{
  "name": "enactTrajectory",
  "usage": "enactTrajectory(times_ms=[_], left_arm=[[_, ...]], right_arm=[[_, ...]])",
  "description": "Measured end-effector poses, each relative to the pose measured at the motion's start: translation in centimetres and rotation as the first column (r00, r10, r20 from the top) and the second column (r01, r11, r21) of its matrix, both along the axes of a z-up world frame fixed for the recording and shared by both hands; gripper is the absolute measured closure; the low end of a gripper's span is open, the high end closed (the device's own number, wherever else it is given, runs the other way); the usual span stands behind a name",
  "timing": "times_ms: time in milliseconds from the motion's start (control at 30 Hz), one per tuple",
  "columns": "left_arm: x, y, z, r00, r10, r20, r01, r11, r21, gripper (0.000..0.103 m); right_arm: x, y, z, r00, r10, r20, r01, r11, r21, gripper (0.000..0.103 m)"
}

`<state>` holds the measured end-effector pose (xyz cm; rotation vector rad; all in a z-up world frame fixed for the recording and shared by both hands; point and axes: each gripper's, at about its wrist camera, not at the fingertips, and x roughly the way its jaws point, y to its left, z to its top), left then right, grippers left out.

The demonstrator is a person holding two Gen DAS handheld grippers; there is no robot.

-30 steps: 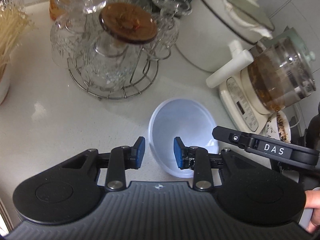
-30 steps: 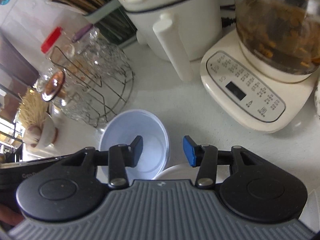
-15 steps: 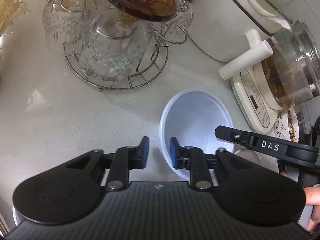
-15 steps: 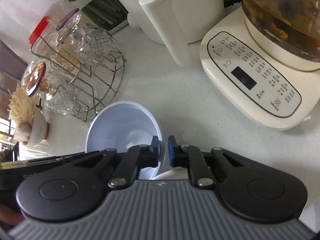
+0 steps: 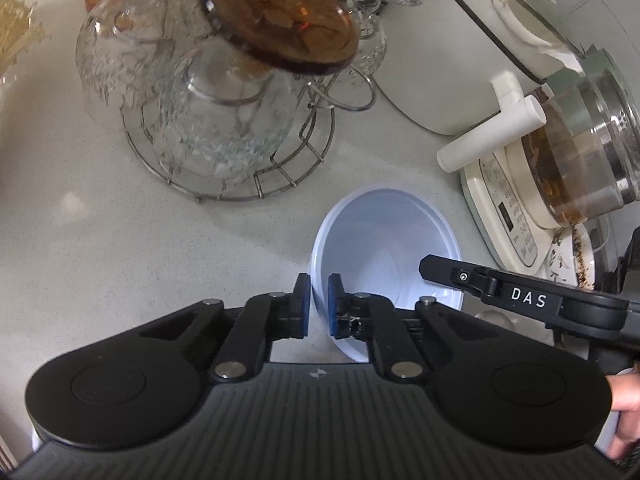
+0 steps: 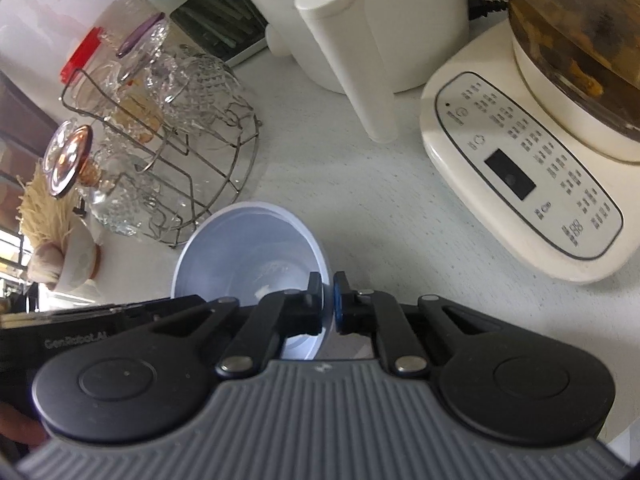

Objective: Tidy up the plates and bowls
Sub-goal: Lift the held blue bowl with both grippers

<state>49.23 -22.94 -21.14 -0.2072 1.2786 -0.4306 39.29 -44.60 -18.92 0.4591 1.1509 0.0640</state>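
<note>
Left tool: fingers nearly together, pinching the near-left rim of the bowl, one blue pad outside the wall, the other inside. Right tool: same pinch on the bowl's right rim, pads either side of the wall. Both point forward and down over the surface. Right tool body enters left wrist view from the right; fingers of the person's hand at that frame edge.
</note>
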Motion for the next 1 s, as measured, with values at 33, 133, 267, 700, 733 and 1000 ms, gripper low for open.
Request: enactTrajectory(times_ms=[33, 133, 267, 700, 733, 1000], left_arm=[[0.0, 0.0, 0.1, 1.0, 0.0, 0.004, 0.0, 1.0, 0.002, 0.093], [-0.1, 0.0, 0.4, 1.0, 0.001, 0.013, -0.001, 1.0, 0.003, 0.093], [-0.5, 0.0, 1.1, 0.999, 0.006, 0.036, -0.006, 1.0, 0.004, 0.093], [-3.6, 1.2, 4.8, 0.992, 0.066, 0.104, -0.063, 0.998, -0.024, 0.093], [-3.9, 1.4, 5.2, 0.991, 0.075, 0.111, -0.072, 0.997, -0.028, 0.094], [-6.3, 2.8, 8.2, 0.978, 0.146, 0.15, -0.139, 0.989, -0.056, 0.094]], right_arm=[[0.0, 0.0, 0.0, 1.0, 0.004, 0.002, -0.004, 1.0, -0.001, 0.095], [0.1, 0.0, 0.3, 1.0, 0.009, 0.012, -0.009, 1.0, -0.003, 0.095], [0.0, 0.1, 0.8, 0.999, 0.019, 0.033, -0.019, 1.0, -0.003, 0.095], [-1.5, 0.0, 3.8, 0.993, 0.062, 0.099, -0.064, 0.998, 0.018, 0.095], [-1.6, 0.1, 4.1, 0.992, 0.065, 0.106, -0.068, 0.997, 0.021, 0.095], [-2.7, 0.7, 7.4, 0.984, 0.099, 0.151, -0.107, 0.993, 0.044, 0.095]])
